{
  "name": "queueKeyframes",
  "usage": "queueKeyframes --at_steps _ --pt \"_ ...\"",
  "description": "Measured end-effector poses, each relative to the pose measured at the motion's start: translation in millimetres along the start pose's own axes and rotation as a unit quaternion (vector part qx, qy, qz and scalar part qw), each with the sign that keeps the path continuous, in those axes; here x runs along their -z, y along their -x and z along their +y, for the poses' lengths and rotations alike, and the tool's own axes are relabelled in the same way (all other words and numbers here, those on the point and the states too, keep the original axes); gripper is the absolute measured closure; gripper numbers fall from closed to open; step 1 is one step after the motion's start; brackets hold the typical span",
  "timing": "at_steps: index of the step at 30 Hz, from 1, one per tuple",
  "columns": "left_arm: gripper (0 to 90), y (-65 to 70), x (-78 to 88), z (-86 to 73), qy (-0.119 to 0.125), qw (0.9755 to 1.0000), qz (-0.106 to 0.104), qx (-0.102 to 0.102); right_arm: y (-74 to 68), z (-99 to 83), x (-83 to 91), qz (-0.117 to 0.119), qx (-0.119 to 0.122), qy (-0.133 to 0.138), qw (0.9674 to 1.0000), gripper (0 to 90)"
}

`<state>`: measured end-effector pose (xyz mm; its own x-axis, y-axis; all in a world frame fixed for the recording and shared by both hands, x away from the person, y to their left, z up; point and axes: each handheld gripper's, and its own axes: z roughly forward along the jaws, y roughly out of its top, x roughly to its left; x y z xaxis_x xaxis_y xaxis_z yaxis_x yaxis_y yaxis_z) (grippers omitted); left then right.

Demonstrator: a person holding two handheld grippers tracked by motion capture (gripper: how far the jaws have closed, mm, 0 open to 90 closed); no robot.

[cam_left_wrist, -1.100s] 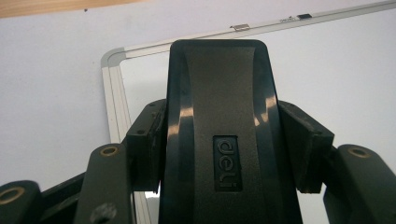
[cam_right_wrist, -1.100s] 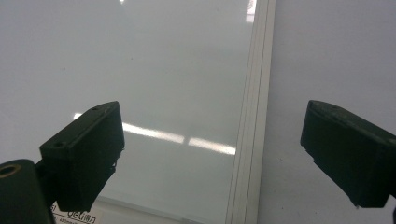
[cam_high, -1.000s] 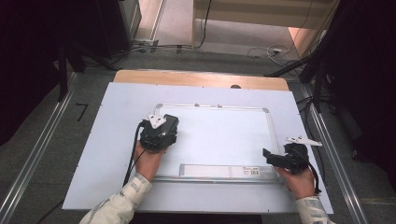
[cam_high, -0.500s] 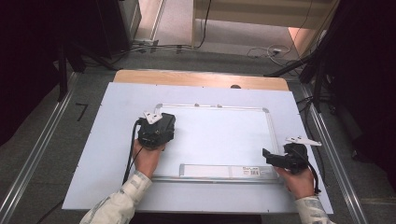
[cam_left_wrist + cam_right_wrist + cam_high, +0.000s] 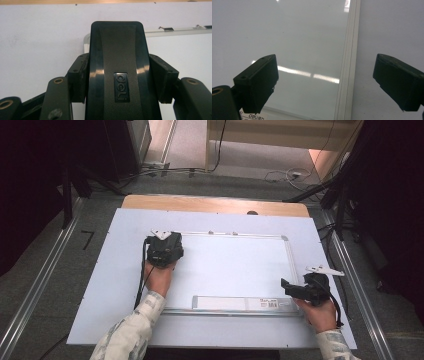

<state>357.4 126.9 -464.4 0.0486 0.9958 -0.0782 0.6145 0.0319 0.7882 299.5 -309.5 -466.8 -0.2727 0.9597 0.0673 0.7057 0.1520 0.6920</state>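
The whiteboard (image 5: 230,270) looks wiped clean, with the left gripper (image 5: 163,249) clamping its fingers on a black eraser (image 5: 117,72) at the board's upper left, while the right gripper (image 5: 300,290) hovers, fingers apart, at lower right.

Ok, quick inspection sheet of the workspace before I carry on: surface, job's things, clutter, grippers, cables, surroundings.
Surface: pale sheet covering a wooden table, whose far edge shows.
Job's things: whiteboard lying flat, board face looks blank; tray strip along its near edge; black eraser marked "deli".
Clutter: nothing seen.
Grippers: left gripper at the whiteboard's far left corner, jaws closed on the eraser's sides; right gripper open, jaws either side of the whiteboard's right frame.
Cables: black cable trailing from the left gripper; more cables on the floor beyond the table.
Surroundings: metal rails either side, dark stands, grey floor.
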Motion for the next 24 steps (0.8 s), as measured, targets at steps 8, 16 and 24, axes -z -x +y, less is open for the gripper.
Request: queueKeyframes --at_steps 8,16,24 --pt "41.4 7.1 -21.8 3.6 -0.013 0.9997 0.019 0.006 0.9 0.0 0.4 0.001 0.0 0.0 1.0 5.0" --pt "41.4 12.3 -33.3 4.3 -0.021 0.9994 0.029 0.005 1.5 0.0 0.3 0.0 0.0 0.0 1.0 4.9" --pt "41.4 16.8 -44.3 5.5 -0.027 0.9987 0.043 0.009 1.8 -0.1 0.8 0.002 -0.001 0.001 1.0 5.0"
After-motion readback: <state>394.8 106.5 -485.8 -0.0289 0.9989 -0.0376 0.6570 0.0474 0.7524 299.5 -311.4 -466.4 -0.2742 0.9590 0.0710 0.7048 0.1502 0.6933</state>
